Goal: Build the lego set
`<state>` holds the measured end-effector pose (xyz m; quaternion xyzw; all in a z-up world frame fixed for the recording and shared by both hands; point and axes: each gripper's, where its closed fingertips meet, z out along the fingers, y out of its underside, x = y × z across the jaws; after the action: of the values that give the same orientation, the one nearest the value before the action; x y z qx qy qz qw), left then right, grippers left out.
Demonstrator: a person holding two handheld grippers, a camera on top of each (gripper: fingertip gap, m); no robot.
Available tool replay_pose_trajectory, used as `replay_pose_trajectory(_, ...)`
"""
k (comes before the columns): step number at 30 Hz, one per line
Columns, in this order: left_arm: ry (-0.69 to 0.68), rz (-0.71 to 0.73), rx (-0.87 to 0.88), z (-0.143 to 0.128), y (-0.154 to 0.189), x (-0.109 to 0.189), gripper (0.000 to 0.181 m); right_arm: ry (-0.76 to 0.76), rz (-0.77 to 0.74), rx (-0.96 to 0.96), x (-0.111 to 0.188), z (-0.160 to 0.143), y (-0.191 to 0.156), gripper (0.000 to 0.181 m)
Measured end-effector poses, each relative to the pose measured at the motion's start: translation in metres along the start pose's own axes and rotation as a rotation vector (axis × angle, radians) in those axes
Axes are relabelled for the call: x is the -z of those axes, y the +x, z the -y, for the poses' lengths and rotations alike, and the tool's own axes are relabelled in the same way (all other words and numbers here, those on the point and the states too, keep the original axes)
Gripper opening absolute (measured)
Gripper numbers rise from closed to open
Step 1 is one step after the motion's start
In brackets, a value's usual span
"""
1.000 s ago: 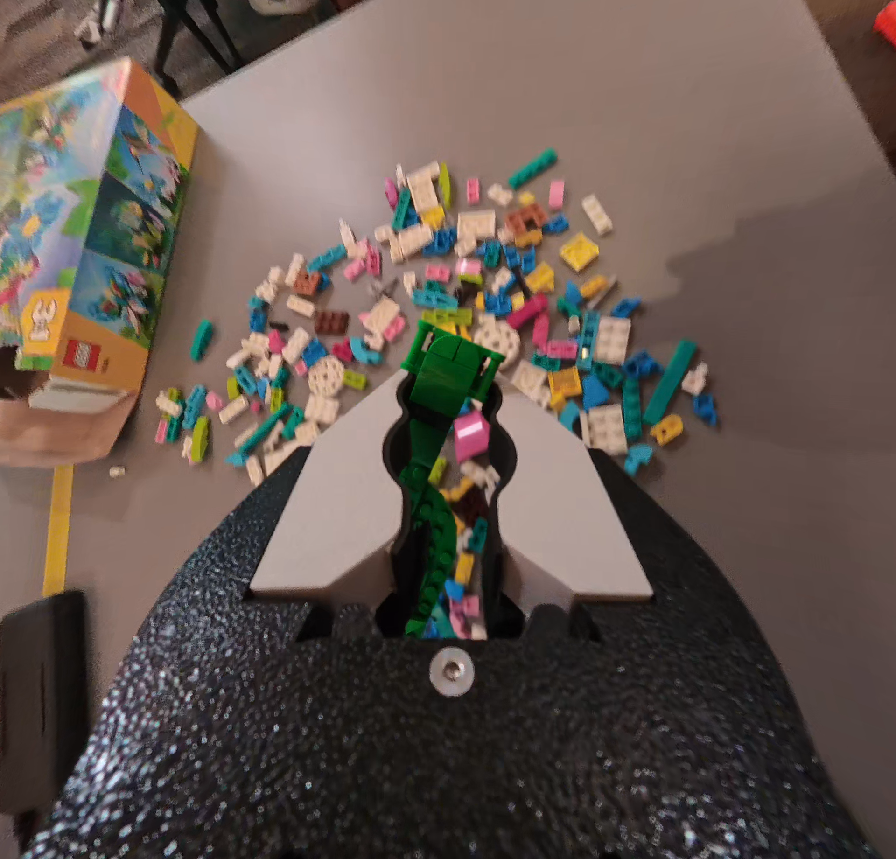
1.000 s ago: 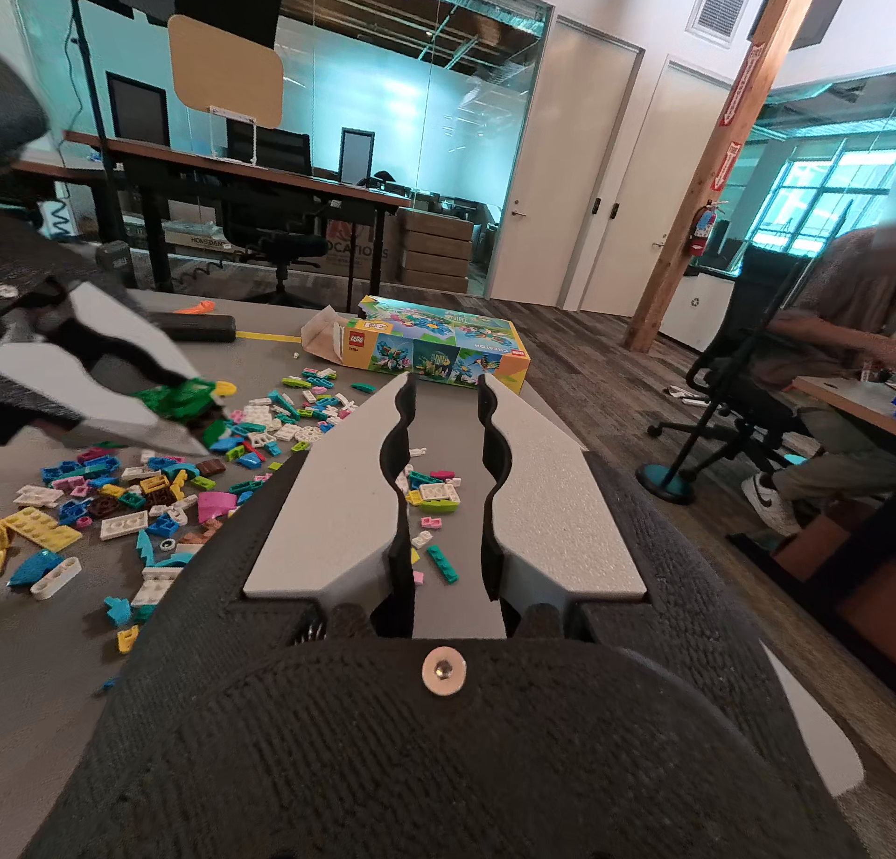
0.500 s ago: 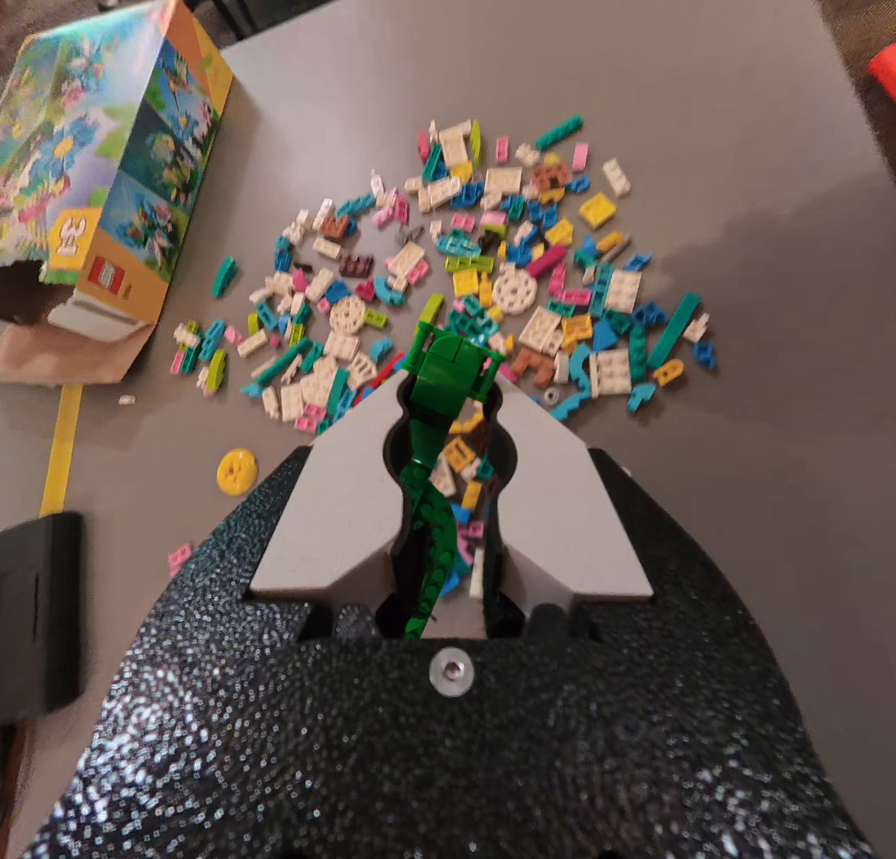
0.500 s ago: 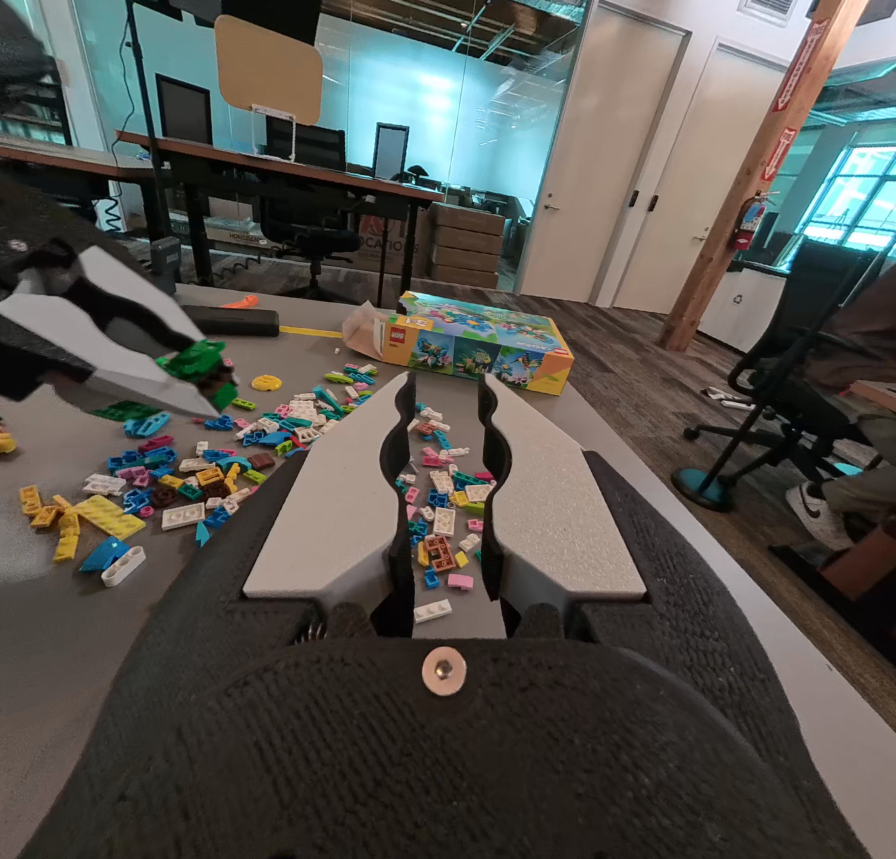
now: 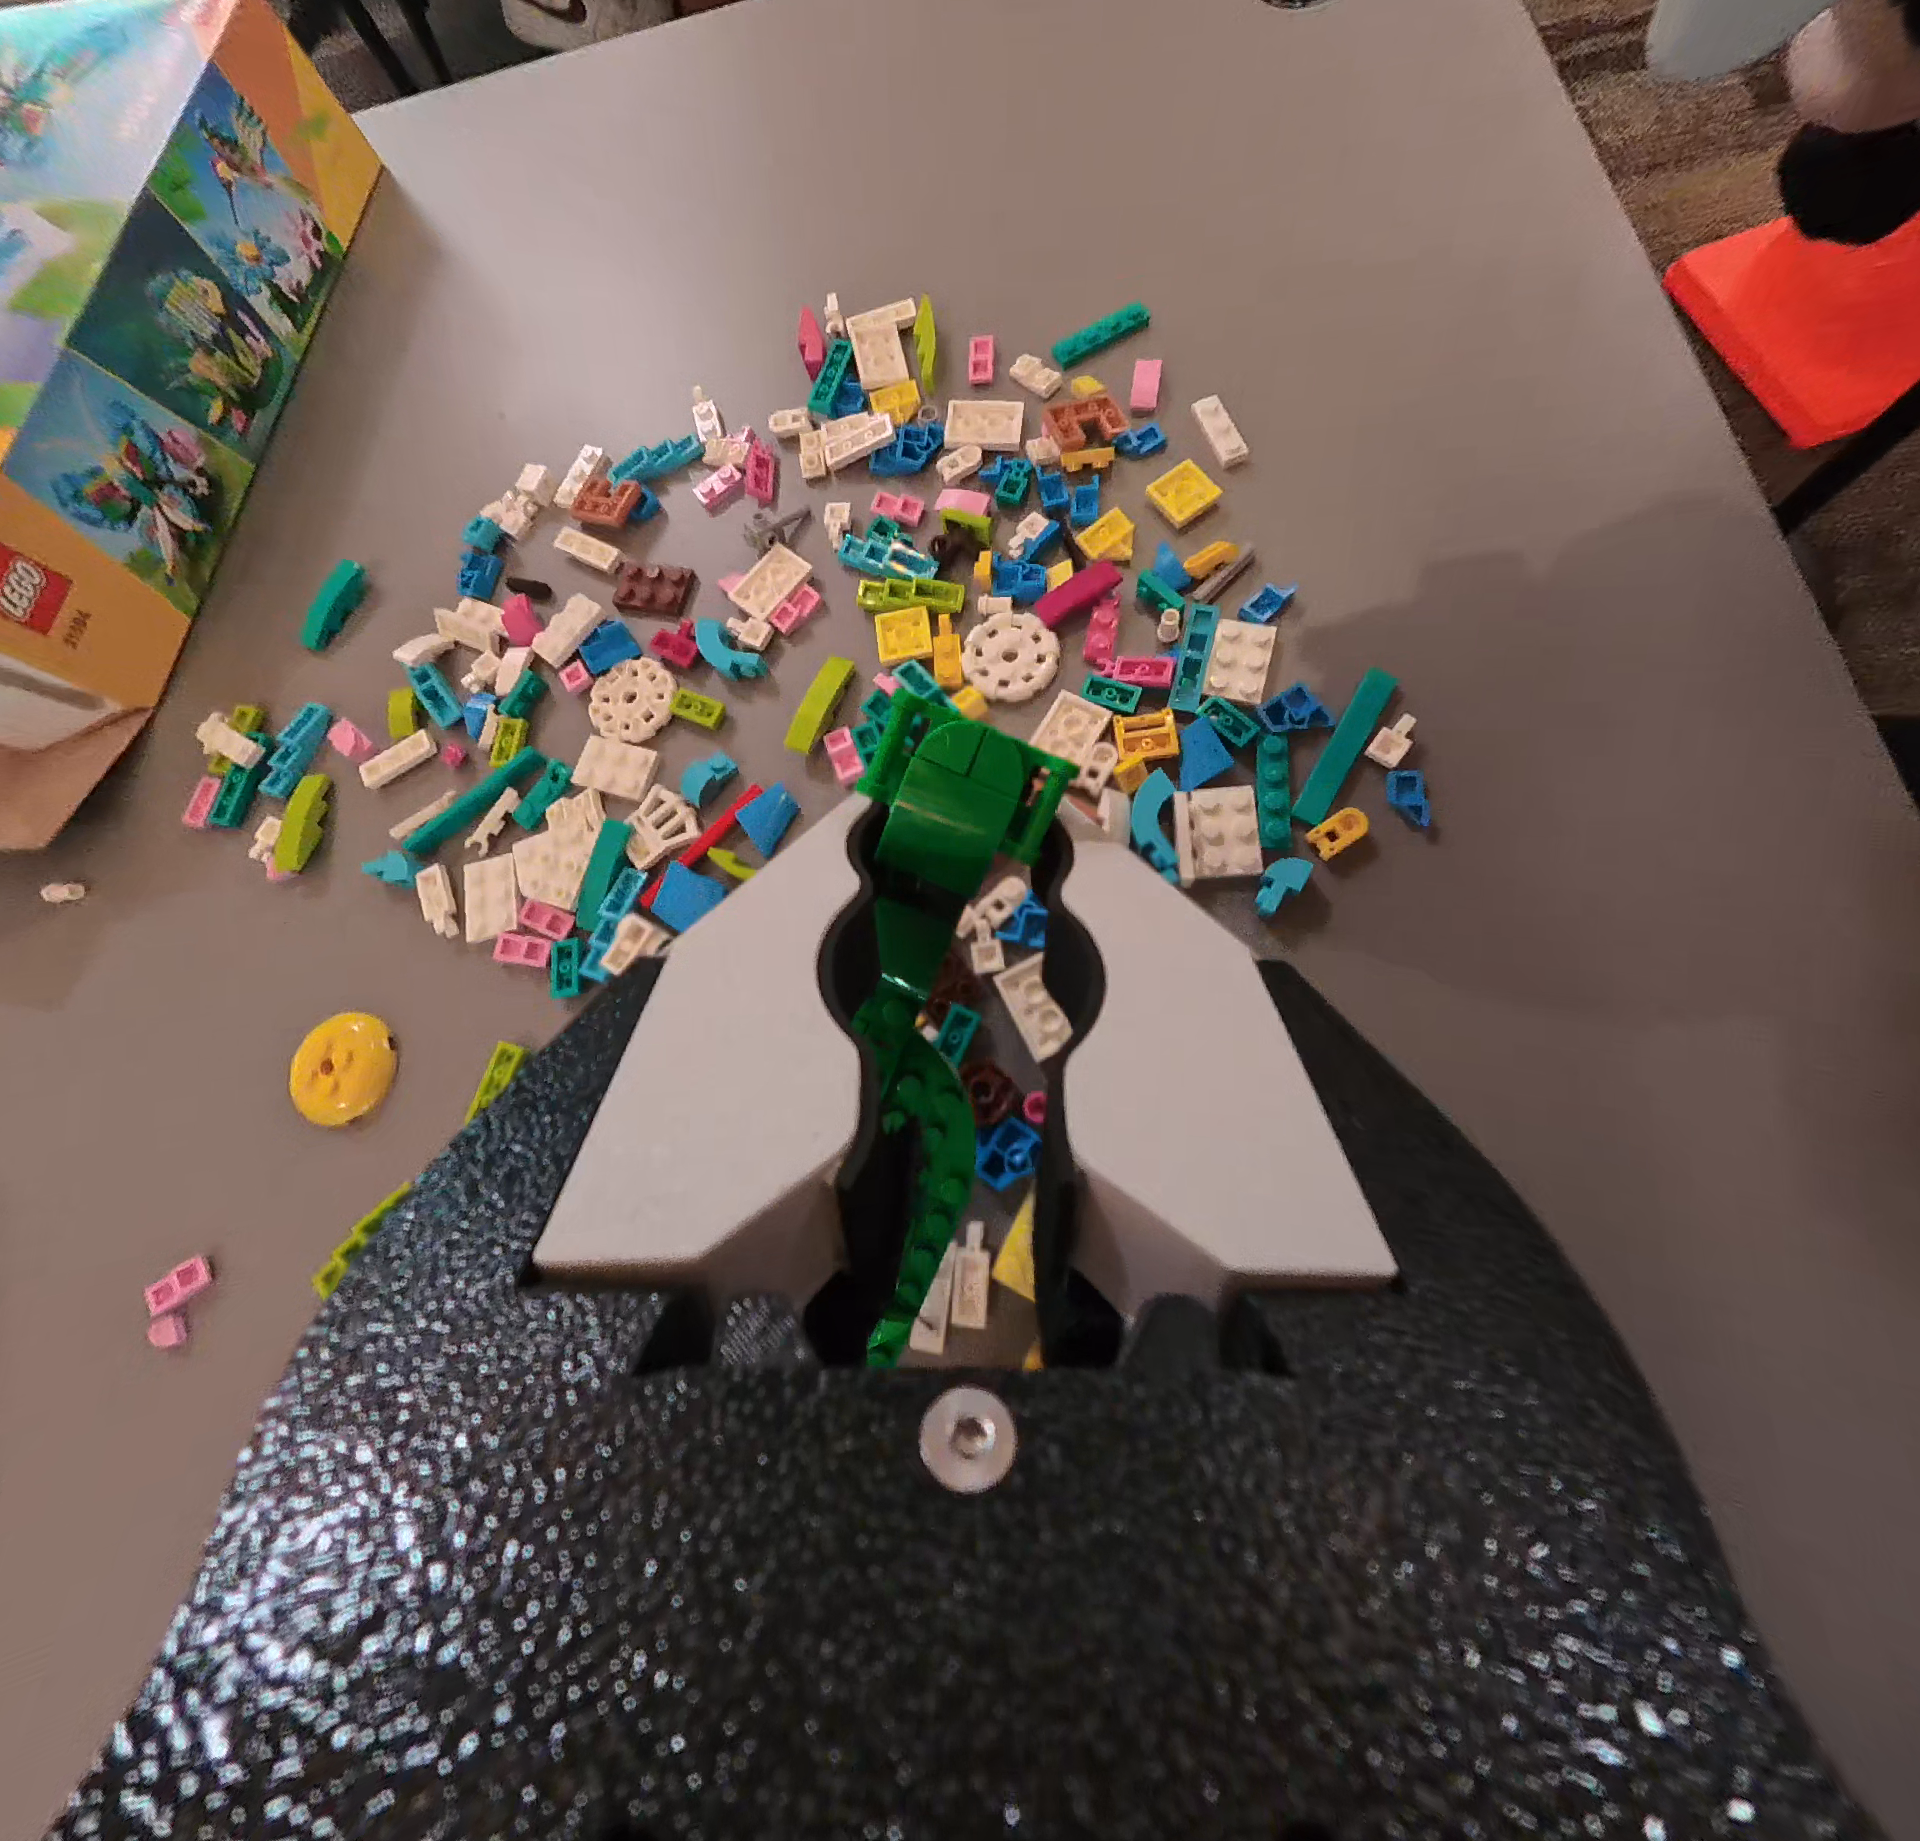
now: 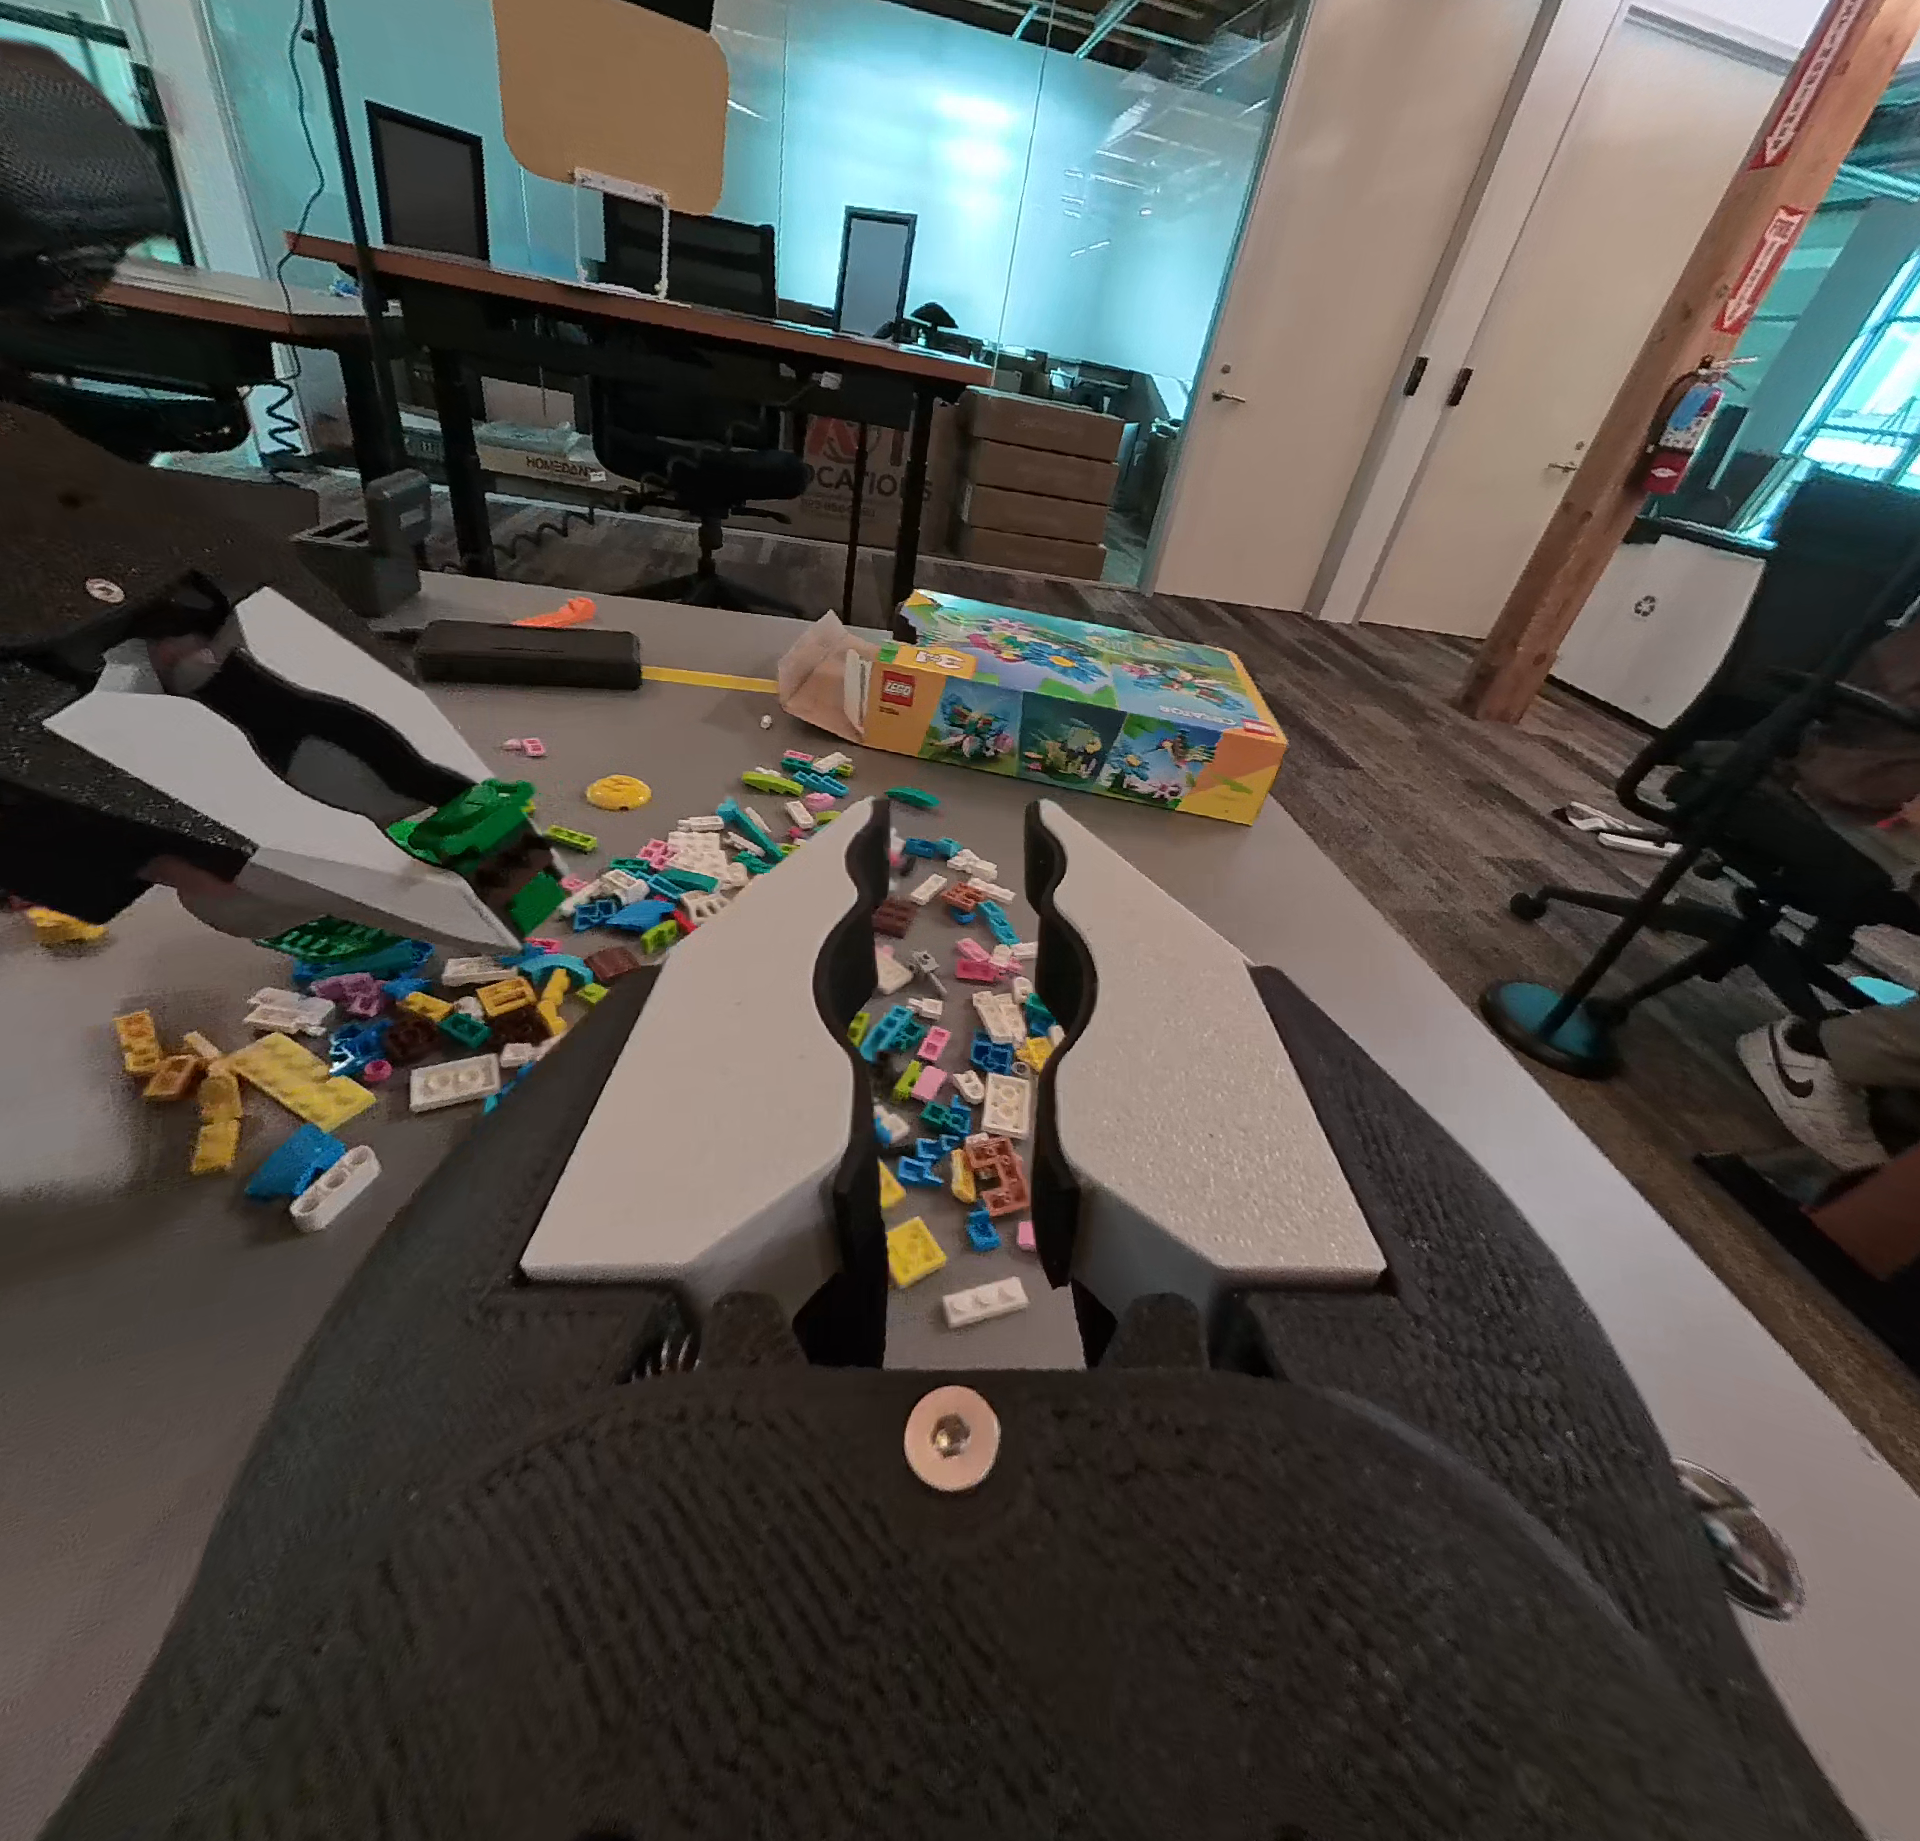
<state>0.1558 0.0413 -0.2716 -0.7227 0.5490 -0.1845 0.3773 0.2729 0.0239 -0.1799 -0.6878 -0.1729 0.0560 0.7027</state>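
My left gripper (image 5: 961, 815) is shut on a green lego assembly (image 5: 951, 804) with a curved studded stem (image 5: 930, 1147) hanging between the fingers, held above the pile of loose lego pieces (image 5: 831, 586) on the grey table (image 5: 1247, 233). In the right wrist view the left gripper (image 6: 488, 861) shows at the left with the green assembly (image 6: 468, 820) at its tips. My right gripper (image 6: 956, 825) is open and empty, low over the same pile (image 6: 956, 1053), to the right of the left gripper.
The lego box (image 5: 135, 357) lies at the table's far left, its open flap toward me; it shows in the right wrist view (image 6: 1070, 711). A yellow round piece (image 5: 343, 1069) lies apart. A black bar (image 6: 525, 653) and yellow tape (image 6: 707, 679) lie beyond. Office chairs stand right. The left gripper's tips are roughly 15 cm from the right gripper's.
Both grippers drew back and rose slightly over the pile, so more table shows. The left keeps hold of the green assembly. The right stays open.
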Motion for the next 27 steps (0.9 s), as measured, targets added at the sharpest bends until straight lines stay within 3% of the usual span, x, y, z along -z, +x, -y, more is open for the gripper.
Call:
replay_pose_trajectory(11, -0.08, -0.065, -0.017, -0.069, 0.028, 0.026, 0.025, -0.043, 0.059, -0.014, -0.009, -0.008, -0.033, 0.026)
replay_pose_trajectory(20, 0.002, -0.183, -0.087, -0.055, 0.077, 0.054, 0.025, -0.05, 0.093, 0.012, -0.012, -0.003, -0.056, 0.026)
replay_pose_trajectory(27, -0.111, -0.3, -0.146, -0.063, 0.114, 0.054, 0.025, -0.049, 0.094, 0.002, -0.007, -0.002, -0.054, 0.026)
